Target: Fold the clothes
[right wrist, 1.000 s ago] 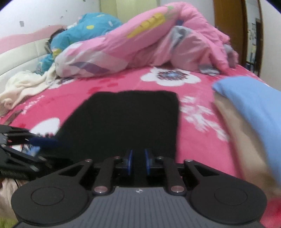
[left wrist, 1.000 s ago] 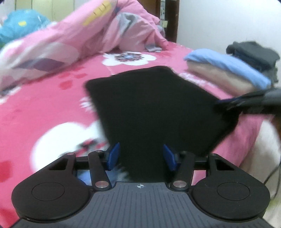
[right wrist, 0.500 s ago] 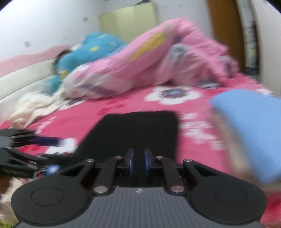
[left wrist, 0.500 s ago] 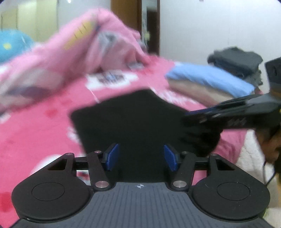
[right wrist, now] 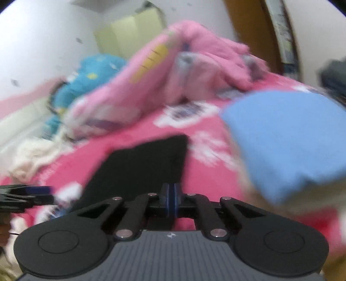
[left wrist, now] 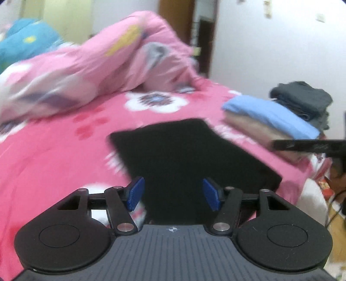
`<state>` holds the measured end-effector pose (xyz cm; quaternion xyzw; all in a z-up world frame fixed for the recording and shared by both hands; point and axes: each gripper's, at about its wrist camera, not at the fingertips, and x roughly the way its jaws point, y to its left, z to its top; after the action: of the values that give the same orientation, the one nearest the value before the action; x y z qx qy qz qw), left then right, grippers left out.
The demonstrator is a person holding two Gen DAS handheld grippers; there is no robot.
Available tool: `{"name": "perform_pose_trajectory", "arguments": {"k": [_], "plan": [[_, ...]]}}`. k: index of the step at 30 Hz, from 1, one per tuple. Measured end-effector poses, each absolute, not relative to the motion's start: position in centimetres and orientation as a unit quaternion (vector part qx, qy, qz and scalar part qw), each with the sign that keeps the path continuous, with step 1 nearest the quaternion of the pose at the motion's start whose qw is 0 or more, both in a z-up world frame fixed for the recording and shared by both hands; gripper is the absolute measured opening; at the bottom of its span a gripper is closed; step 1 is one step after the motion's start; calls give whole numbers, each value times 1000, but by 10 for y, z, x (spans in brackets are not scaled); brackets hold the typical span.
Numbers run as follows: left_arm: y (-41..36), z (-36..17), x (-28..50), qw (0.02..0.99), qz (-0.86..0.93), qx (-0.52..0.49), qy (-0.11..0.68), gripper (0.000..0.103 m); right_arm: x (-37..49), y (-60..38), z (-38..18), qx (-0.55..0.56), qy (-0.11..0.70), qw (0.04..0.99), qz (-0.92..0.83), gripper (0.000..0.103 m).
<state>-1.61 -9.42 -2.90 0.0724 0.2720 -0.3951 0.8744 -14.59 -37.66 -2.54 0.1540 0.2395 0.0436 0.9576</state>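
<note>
A folded black garment point(left wrist: 190, 155) is laid flat on the pink flowered bedspread point(left wrist: 54, 151), beside a stack of folded clothes point(left wrist: 270, 121). The left gripper point(left wrist: 172, 193) is held wide open above its near edge, nothing gripped. The right gripper point(right wrist: 170, 200) is seen pressed shut, apparently empty.

White walls point(left wrist: 270, 54), brown door point(left wrist: 173, 19), pink bed point(left wrist: 54, 140)

The left hand-held gripper point(left wrist: 172, 193), low in the frame's centre, has its blue pads spread wide; the right hand-held gripper point(right wrist: 171, 202) has its pads pressed together.
</note>
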Motion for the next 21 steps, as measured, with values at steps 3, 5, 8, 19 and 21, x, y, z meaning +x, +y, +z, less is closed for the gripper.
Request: {"name": "perform_pose_trajectory", "arguments": {"k": [3, 5, 8, 19, 21], "plan": [[-133, -53, 6, 851, -416, 79, 310, 61, -120, -367, -42, 166, 266, 947, 64, 4], [-129, -70, 15, 849, -405, 73, 331, 61, -103, -360, -55, 175, 285, 939, 77, 4], [-99, -79, 19, 858, -380, 53, 341, 60, -83, -354, -66, 181, 303, 931, 90, 0], [-97, -41, 20, 881, -376, 58, 282, 71, -68, -357, -42, 149, 270, 948, 84, 5], [-118, -53, 28, 869, -390, 68, 297, 71, -53, -353, -45, 148, 274, 946, 92, 5]]}}
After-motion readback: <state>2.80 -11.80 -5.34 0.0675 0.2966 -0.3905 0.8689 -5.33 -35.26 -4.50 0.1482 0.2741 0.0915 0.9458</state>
